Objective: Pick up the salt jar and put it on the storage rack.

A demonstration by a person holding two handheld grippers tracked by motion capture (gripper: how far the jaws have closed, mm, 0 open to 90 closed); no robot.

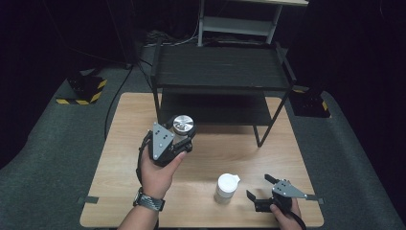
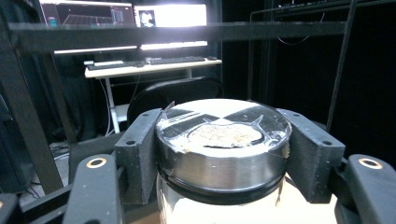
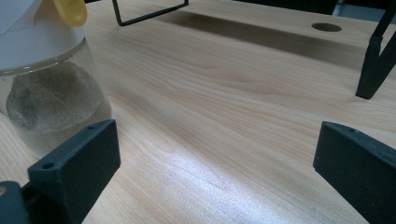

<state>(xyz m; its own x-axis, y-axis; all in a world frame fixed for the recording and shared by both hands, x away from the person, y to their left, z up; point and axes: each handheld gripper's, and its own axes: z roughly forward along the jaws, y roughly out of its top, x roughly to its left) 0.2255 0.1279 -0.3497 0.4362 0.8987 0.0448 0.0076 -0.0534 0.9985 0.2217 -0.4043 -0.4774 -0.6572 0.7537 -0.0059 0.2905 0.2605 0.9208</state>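
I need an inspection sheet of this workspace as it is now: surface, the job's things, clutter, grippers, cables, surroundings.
Surface: wooden table, pale grain, with a round hole near its far edge in the right gripper view.
Job's things: jar with metal lid, clamped at the lid and held above the table in front of the black two-tier rack; white-capped jar stands on the table, sandy contents inside.
Clutter: nothing seen.
Grippers: left gripper shut on the metal lid; right gripper open, low at the near edge, right of the white-capped jar.
Cables: black cables on the floor behind the table.
Surroundings: grey carpet, dark room, lit monitors and a desk beyond.
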